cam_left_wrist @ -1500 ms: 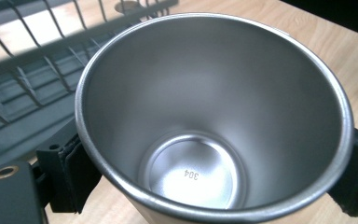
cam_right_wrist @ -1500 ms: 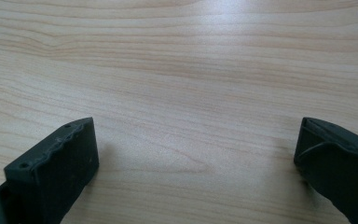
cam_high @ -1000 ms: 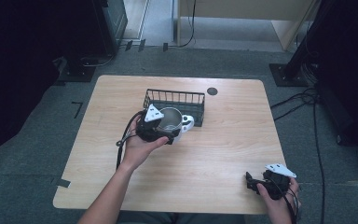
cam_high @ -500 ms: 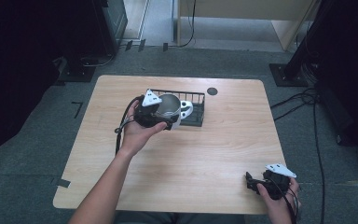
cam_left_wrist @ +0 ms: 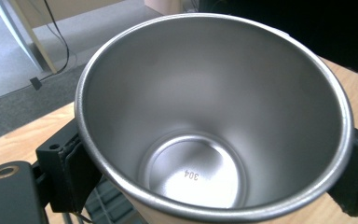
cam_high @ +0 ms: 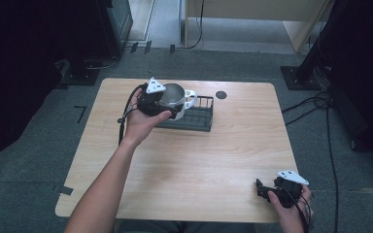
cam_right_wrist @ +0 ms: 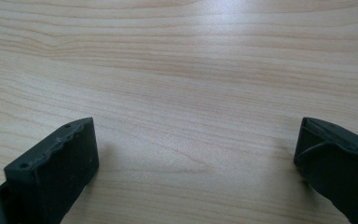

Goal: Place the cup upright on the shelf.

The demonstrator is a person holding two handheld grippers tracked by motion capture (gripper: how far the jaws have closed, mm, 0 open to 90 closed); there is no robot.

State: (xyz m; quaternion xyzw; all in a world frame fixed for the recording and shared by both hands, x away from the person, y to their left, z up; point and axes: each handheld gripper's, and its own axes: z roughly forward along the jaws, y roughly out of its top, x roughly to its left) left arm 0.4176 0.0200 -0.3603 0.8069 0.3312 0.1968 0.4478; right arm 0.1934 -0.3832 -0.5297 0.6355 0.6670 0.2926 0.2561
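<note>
High view frames one wooden counter (cam_high: 184, 170), on which one black wire basket (cam_high: 194, 115) is seen toward the far side. One steel mug (cam_high: 174, 97) with a white handle is held up over the near left corner of that basket, lifted clear of the counter. It is gripped by the left gripper (cam_high: 161, 103), whose fingers are clamped on the mug's wall from two sides. One small dark round disc (cam_high: 221, 94) is set into the counter just beyond the basket's far right corner. Two grippers are counted in all; the right gripper (cam_high: 267, 188) is held well apart from the basket, at the counter's near right edge.

From the left gripper view, one mug (cam_left_wrist: 214, 116) is seen from above, its mouth open and its inside bare metal. One marking can be read, stamped in the bottom of the mug: "304". One black finger (cam_left_wrist: 70, 168) is pressed against the mug's outer wall at the left, and the other at the right edge. A piece of the basket's wire is seen below the mug.

From the right gripper view, two fingers (cam_right_wrist: 58, 172) are seen spread wide apart, with bare counter (cam_right_wrist: 182, 84) between them and nothing held.
</note>
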